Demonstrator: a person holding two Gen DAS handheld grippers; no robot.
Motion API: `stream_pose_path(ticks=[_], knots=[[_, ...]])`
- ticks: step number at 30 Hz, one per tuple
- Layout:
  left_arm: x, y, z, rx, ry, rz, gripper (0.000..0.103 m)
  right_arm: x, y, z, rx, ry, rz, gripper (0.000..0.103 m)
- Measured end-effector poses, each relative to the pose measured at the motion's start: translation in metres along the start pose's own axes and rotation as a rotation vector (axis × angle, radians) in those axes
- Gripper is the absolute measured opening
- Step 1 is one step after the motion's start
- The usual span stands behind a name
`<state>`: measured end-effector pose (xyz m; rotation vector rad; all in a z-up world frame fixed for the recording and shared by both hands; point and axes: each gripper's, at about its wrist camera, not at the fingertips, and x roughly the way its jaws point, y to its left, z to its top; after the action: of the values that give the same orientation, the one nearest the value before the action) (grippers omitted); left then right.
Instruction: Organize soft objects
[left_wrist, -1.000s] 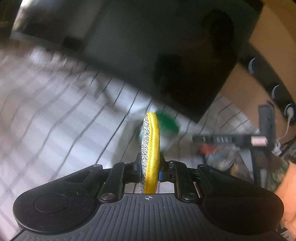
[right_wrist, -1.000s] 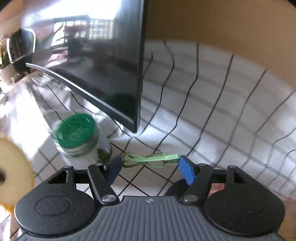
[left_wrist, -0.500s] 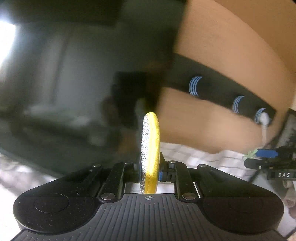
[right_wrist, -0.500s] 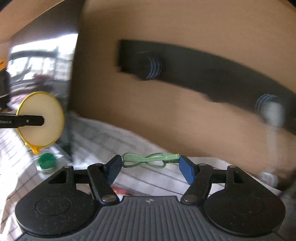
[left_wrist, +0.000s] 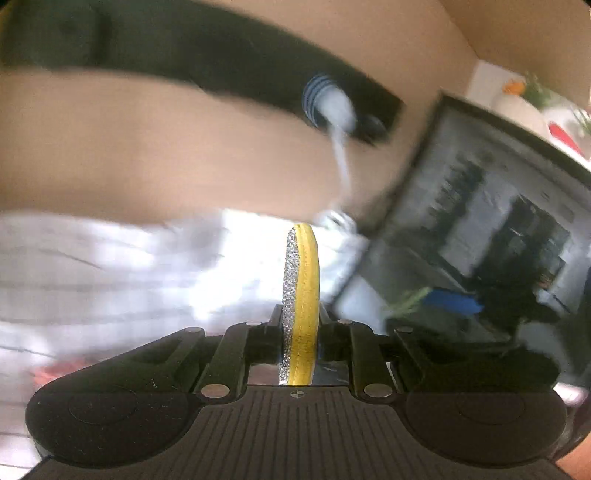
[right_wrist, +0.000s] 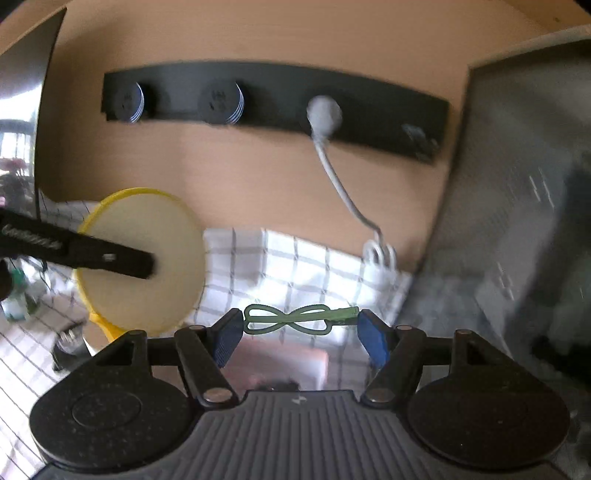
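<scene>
My left gripper (left_wrist: 299, 325) is shut on a round yellow sponge pad (left_wrist: 300, 295) with a silver scouring face, held edge-on in the air. In the right wrist view the same pad (right_wrist: 147, 258) shows as a cream disc with a yellow rim, pinched by the left gripper's black finger (right_wrist: 107, 256) at the left. My right gripper (right_wrist: 301, 328) holds a thin green hair tie (right_wrist: 295, 319) stretched in a figure-eight between its two blue pads (right_wrist: 373, 341), above the checked tablecloth (right_wrist: 288, 266).
A black socket strip (right_wrist: 273, 99) with a white plug and cable (right_wrist: 332, 147) runs along the wooden wall. A dark monitor (left_wrist: 480, 240) stands at the right. A green-lidded jar (right_wrist: 14, 295) sits far left on the cloth.
Both grippers have swung to the right, from the monitor and jar toward the wooden wall and socket strip. Each still holds its object the same way.
</scene>
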<state>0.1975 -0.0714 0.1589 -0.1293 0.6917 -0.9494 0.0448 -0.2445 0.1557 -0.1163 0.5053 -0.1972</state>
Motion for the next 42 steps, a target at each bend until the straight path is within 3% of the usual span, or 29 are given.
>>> stream_pose_path(ticks=[2,4,5,7,9,11,15,18,24,26,28,32,35,38,42], knots=[[0.025,-0.003,-0.009,-0.063,0.07,-0.091,0.019,0.007,-0.002,-0.011,0.0,0.019,0.004,0.069],[0.05,-0.002,-0.02,-0.108,0.148,-0.129,0.02,0.008,-0.002,-0.02,-0.005,0.037,0.011,0.069],[0.061,-0.002,-0.026,-0.096,0.174,-0.098,0.022,0.008,-0.001,-0.023,-0.007,0.046,0.015,0.069],[0.078,-0.002,-0.039,-0.037,0.2,0.041,0.038,0.011,0.003,-0.031,-0.015,0.063,0.028,0.069],[0.081,0.002,-0.05,0.008,0.213,0.128,0.037,0.012,0.009,-0.042,-0.027,0.075,0.046,0.069],[0.081,0.006,-0.054,0.017,0.205,0.164,0.037,0.011,0.016,-0.052,-0.041,0.087,0.067,0.069],[0.051,0.02,-0.051,-0.072,0.075,0.198,0.037,0.033,0.035,-0.06,-0.032,0.133,0.137,0.069],[0.02,0.027,-0.045,-0.108,0.002,0.211,0.037,0.056,0.05,-0.064,-0.015,0.185,0.178,0.049],[-0.049,0.048,-0.062,-0.138,-0.086,0.318,0.037,0.083,0.076,-0.069,-0.039,0.223,0.205,0.05],[-0.073,0.065,-0.078,-0.175,-0.11,0.389,0.037,0.077,0.079,-0.067,-0.047,0.21,0.208,0.059],[-0.094,0.088,-0.093,-0.23,-0.122,0.471,0.037,0.067,0.08,-0.065,-0.053,0.178,0.189,0.078],[-0.119,0.132,-0.122,-0.355,-0.09,0.585,0.037,0.051,0.079,-0.056,-0.038,0.156,0.157,0.079],[-0.125,0.142,-0.131,-0.322,-0.07,0.584,0.037,0.035,0.082,-0.05,-0.016,0.144,0.157,0.079],[-0.117,0.141,-0.128,-0.29,-0.049,0.51,0.037,0.018,0.094,-0.045,-0.026,0.134,0.167,0.08],[-0.101,0.16,-0.121,-0.413,-0.047,0.457,0.037,-0.001,0.121,-0.042,-0.083,0.124,0.175,0.08]])
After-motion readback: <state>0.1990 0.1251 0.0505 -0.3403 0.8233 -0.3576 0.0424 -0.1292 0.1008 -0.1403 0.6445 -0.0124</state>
